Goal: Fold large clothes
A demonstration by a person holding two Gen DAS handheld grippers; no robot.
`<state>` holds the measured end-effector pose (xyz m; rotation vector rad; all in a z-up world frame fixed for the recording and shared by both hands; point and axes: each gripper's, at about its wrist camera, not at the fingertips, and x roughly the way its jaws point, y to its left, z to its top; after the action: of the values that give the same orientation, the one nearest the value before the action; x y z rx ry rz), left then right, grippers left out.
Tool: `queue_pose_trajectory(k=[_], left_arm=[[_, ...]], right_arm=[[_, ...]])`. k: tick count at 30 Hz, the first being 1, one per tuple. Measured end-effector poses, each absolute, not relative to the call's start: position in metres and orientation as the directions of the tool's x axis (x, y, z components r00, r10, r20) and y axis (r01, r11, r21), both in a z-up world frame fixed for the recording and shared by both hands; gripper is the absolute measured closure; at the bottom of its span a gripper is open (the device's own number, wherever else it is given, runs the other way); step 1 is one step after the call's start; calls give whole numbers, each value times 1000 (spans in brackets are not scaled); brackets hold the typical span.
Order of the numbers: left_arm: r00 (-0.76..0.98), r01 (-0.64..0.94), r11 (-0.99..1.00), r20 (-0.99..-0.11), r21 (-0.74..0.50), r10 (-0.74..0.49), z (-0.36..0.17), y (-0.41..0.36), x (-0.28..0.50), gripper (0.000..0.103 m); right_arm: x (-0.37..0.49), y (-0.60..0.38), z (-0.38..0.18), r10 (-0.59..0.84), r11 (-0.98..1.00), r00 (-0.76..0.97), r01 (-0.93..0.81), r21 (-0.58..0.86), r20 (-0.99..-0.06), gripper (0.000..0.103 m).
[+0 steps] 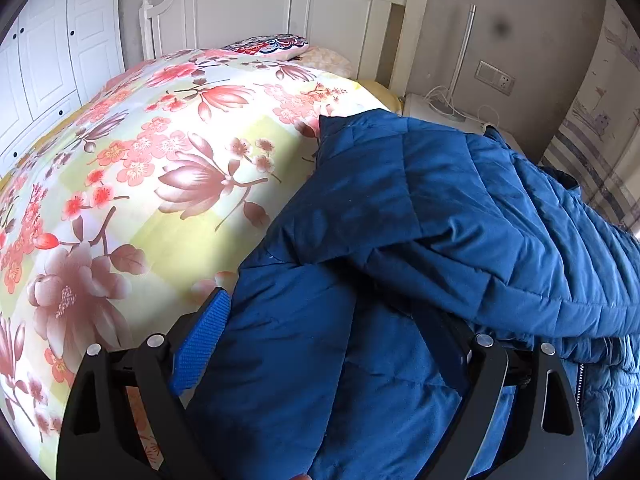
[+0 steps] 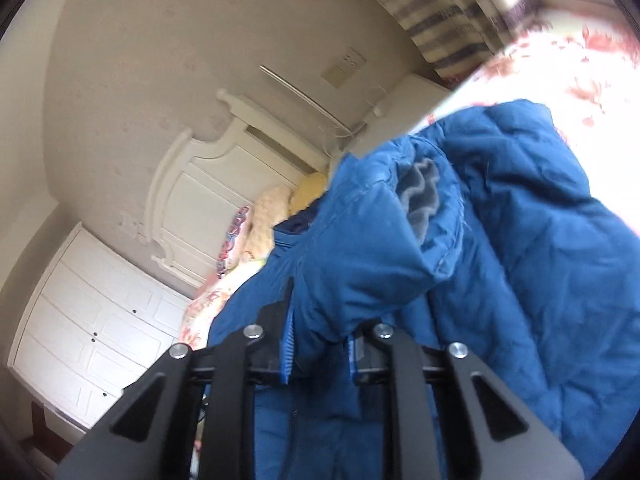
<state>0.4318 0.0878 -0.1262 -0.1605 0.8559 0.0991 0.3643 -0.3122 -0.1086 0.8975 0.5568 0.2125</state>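
A blue quilted down jacket (image 1: 400, 220) lies bunched on the right side of a floral quilt (image 1: 160, 160) that covers the bed. My left gripper (image 1: 324, 308) stands wide open, with a thick fold of the jacket filling the gap between its fingers. Its left blue pad (image 1: 200, 344) shows beside the fabric, and its right finger is half buried in the fabric. In the right wrist view the jacket (image 2: 520, 260) hangs lifted, a sleeve cuff with grey lining (image 2: 424, 196) facing the camera. My right gripper (image 2: 320, 336) is shut on a pinch of jacket fabric.
A white headboard (image 1: 280, 0) and a patterned pillow (image 1: 272, 45) stand at the bed's far end. A white nightstand (image 1: 424, 108) with cables and a lamp pole (image 1: 464, 52) sits at the right. White wardrobe doors (image 1: 48, 60) line the left wall.
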Motion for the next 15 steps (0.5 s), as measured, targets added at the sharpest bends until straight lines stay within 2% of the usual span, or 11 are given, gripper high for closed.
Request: queue_pose_trajectory(k=[4,7,8,10,11,14,15], left_arm=[[651,-150,983,-759,-104,19,-126,88,432,15],[650,-155,981,-760,-118,11,-127,91,432,15],[649,-156,980,-761,-124,7,-127,92,432,15],[649,-156,979,-761,-129,3,-127,92,432,15],[649,-156,980,-761,-127,5,-127,91,432,15],[647,-156,981,-762,-119,10,-127,90,433,15],[648,-155,981,-762,-119,10,-127,90,432,15]], right_arm=[[375,-313,-127,372,687,767,150,711,-522,76],[364,-320,-136,368,643,776,185,743,-512,75],[358,-317,-131,348,664,778,190,724,-524,71],[341,-312,-122,306,701,778,206,682,-549,55],[326,-314,-116,241,713,798,241,659,-553,49],[291,-320,-85,-10,790,863,316,525,-505,49],[293,-318,-71,-25,826,875,290,483,-483,50]])
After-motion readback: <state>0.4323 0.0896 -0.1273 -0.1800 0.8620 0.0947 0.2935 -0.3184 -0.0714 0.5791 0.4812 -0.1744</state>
